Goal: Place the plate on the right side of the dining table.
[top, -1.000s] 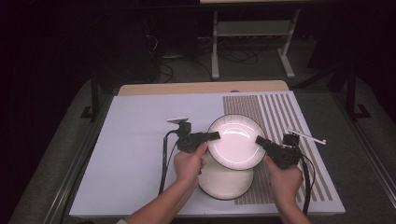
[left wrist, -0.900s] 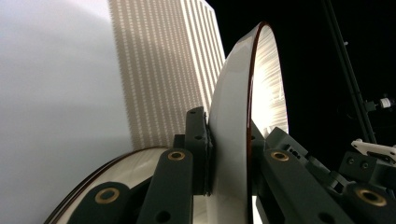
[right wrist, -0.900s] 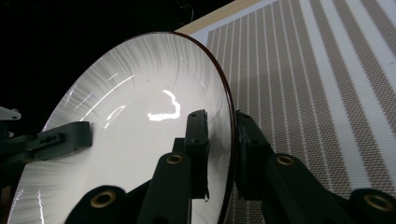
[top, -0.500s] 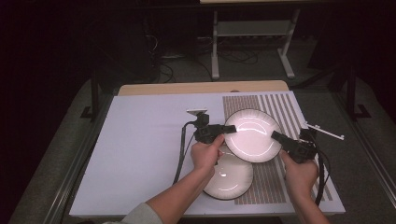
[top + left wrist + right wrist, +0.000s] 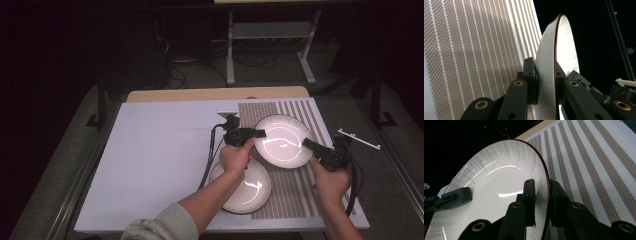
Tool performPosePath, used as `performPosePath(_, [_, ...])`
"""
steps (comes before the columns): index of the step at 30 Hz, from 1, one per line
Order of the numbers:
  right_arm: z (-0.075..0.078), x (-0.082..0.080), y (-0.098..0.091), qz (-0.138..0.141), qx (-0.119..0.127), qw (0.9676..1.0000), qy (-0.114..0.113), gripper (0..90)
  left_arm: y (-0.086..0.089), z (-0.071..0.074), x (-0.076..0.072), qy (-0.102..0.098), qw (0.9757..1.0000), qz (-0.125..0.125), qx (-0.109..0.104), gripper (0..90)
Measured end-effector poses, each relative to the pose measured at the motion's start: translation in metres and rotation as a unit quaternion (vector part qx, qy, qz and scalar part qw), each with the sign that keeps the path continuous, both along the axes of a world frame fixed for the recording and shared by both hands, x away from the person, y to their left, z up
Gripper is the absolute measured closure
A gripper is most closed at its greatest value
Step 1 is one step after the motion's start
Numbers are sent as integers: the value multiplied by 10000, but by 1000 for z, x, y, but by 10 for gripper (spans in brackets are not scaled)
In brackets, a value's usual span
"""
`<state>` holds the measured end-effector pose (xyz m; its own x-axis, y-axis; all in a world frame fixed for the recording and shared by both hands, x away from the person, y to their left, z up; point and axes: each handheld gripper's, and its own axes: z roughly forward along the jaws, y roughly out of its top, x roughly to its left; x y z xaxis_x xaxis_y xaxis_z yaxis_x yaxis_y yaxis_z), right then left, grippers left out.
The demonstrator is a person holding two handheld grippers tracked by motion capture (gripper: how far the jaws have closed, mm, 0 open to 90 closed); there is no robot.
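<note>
A white plate with a thin dark rim hangs over the striped mat, held on both sides. My left gripper is shut on its left rim, and my right gripper is shut on its right rim. In the left gripper view the plate stands edge-on with its rim pinched at the left gripper. In the right gripper view the right gripper clamps the plate, with the other gripper on the opposite rim. A second white plate lies on the table below it, half on the mat.
The white table top stretches out to the left, with a wooden strip along its far edge. A thin white bar sits just off the table's right side. A metal stand is on the floor behind.
Both grippers have carried the plate away from above the lower plate, farther from the person and to the right, out over the striped mat. The lower plate stayed put.
</note>
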<state>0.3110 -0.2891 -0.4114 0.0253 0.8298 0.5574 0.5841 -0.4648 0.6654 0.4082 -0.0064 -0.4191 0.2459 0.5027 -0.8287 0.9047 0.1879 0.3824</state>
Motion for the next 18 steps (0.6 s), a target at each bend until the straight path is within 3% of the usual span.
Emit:
performPosePath(4, [-5, 7, -4, -38, -62, 10000, 53, 770, -4, -8, 9, 148, 9999, -17, -32, 793])
performPosePath(7, [-10, 11, -6, -54, -61, 9999, 106, 770, -7, -13, 15, 154, 9999, 2, 18, 792])
performPosePath(18, [-23, 21, -15, -102, -72, 9995, 281, 771, -20, -28, 21, 284, 9994, 50, 171, 782])
